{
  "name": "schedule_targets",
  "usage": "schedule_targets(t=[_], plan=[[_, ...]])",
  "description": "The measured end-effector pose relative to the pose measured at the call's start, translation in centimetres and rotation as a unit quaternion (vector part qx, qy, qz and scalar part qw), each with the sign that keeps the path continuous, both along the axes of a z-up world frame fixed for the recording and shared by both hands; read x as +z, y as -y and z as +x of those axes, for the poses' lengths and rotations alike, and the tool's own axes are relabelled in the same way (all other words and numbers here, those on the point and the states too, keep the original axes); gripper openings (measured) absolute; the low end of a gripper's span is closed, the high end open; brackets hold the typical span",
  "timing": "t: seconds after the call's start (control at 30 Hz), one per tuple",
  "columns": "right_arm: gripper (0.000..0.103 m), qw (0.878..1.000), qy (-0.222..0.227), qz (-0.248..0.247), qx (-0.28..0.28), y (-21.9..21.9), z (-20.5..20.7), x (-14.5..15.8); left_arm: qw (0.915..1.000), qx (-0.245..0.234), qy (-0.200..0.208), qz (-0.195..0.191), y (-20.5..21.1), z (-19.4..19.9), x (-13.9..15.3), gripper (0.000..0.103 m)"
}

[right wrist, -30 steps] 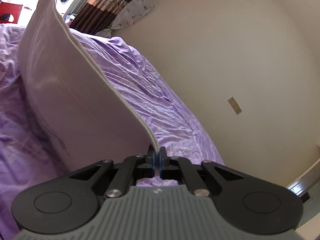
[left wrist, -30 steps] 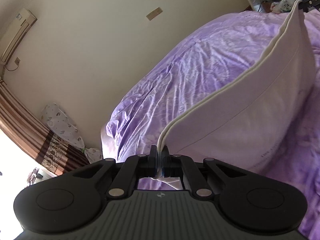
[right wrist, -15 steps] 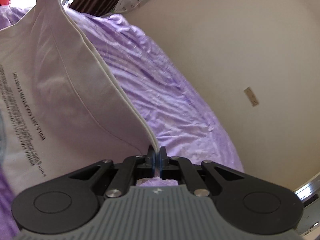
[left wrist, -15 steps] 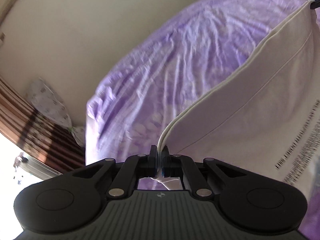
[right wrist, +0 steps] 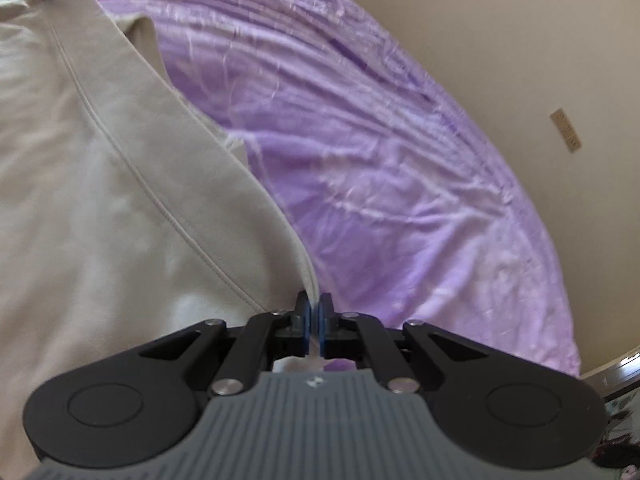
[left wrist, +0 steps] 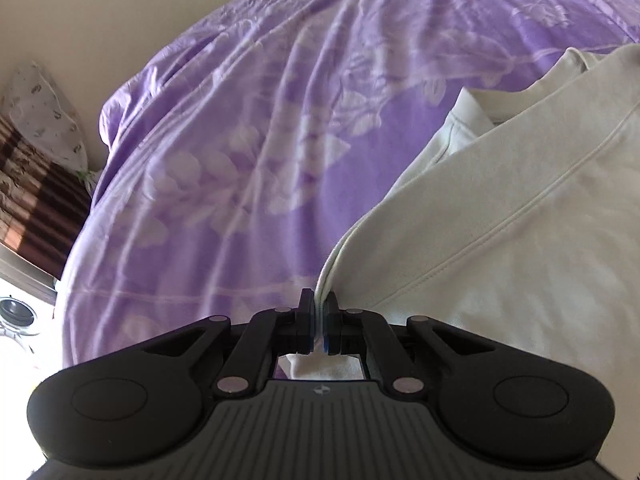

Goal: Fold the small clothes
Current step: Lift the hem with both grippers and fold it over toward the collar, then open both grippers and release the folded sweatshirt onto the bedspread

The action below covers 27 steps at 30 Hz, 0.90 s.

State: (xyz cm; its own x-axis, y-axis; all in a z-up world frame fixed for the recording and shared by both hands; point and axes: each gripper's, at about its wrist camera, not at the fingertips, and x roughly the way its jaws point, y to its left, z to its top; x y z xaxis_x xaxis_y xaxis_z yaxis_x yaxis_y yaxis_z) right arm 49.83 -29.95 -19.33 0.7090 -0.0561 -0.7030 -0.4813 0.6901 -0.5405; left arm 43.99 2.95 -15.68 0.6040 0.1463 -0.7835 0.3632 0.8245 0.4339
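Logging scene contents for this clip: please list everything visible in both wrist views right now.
garment: one, cream-white, draped over the bed, edge pinched at both ends
bedsheet: one, purple with a pale floral print, covering the bed
wall: beige, behind the bed
wall plate: one, tan, on the wall
curtain: brown striped, far left
patterned bag: one, white, by the curtain
left gripper: black, shut on the garment's edge
right gripper: black, shut on the garment's edge

A wide bed with a wrinkled purple flowered sheet [left wrist: 248, 152] stands against a plain cream wall [right wrist: 520, 40]. Striped brown curtains [left wrist: 36, 196] hang at the bed's far corner, sunlight coming through.
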Motion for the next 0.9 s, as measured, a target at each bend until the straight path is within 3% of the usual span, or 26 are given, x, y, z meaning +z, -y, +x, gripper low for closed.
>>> schedule_targets(t=[0.17, 0.27, 0.43, 0.57, 0.83, 0.9], plan=[[0.000, 1.000, 0.017, -0.007, 0.000, -0.2, -0.1, -1.1, 0.9994, 0.008, 0.030, -0.014, -0.2, -1.5, 1.2, 0.003], [0.000, 0.999, 0.053, -0.005, -0.007, -0.1, -1.7, 0.6, 0.9979, 0.015, 0.049, -0.038, -0.5, -2.5, 3.9, 0.003], [0.000, 0.996, 0.088, -0.005, -0.017, -0.1, -2.0, 3.6, 0.9975, 0.014, 0.061, -0.033, 0.1, -1.6, 5.8, 0.003], [0.000, 0.996, 0.086, -0.002, -0.035, -0.1, -0.2, 3.8, 0.9977, 0.011, 0.057, -0.035, 0.4, 0.1, 4.8, 0.003], [0.000, 0.998, 0.043, 0.011, -0.053, -0.1, 2.2, 0.3, 0.9970, 0.024, 0.040, -0.062, -0.6, 1.9, 1.7, 0.005], [0.000, 0.998, 0.035, 0.013, -0.055, 0.1, 2.6, -0.3, 0.9964, 0.026, 0.042, -0.068, -0.8, 2.0, 1.5, 0.013]])
